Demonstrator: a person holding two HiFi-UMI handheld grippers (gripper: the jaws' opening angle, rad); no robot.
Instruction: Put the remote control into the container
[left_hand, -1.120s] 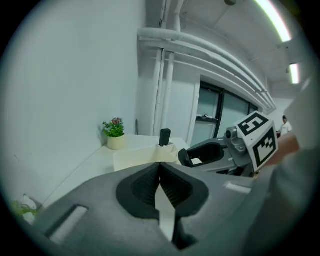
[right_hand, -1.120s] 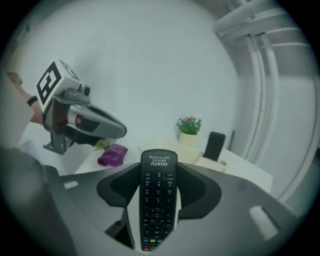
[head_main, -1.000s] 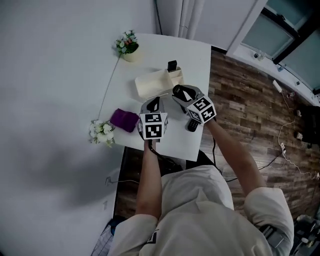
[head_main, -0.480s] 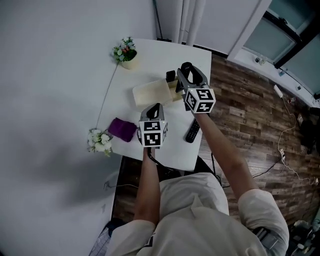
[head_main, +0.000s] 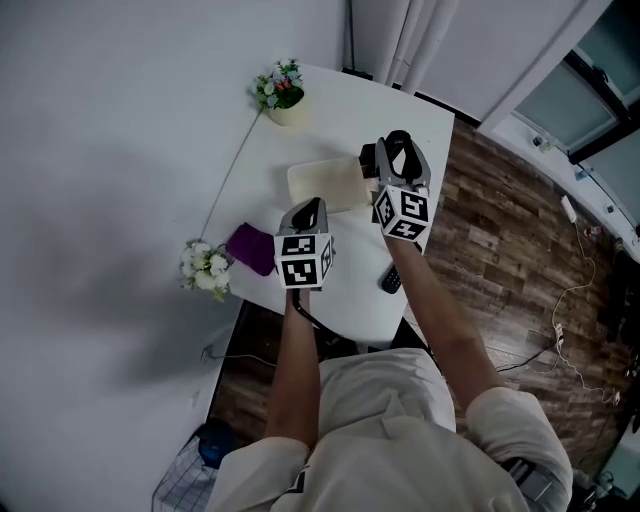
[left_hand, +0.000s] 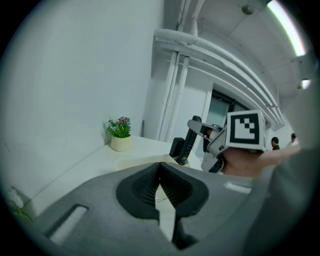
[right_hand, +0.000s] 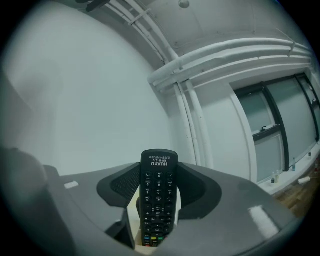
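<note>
An upright black object (head_main: 368, 158) fills one end of the container (head_main: 322, 183); bare table (head_main: 330, 110) lies beyond.

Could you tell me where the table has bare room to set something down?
Bare tabletop lies between the potted plant and the container, and at the near edge between the purple cloth and the spare remote. It is crowded at the container, where the right gripper holds the remote control.

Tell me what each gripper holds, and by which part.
Right gripper clamps the remote control by its long side edges, mid-body, upper end protruding. Left gripper is shut on nothing.
</note>
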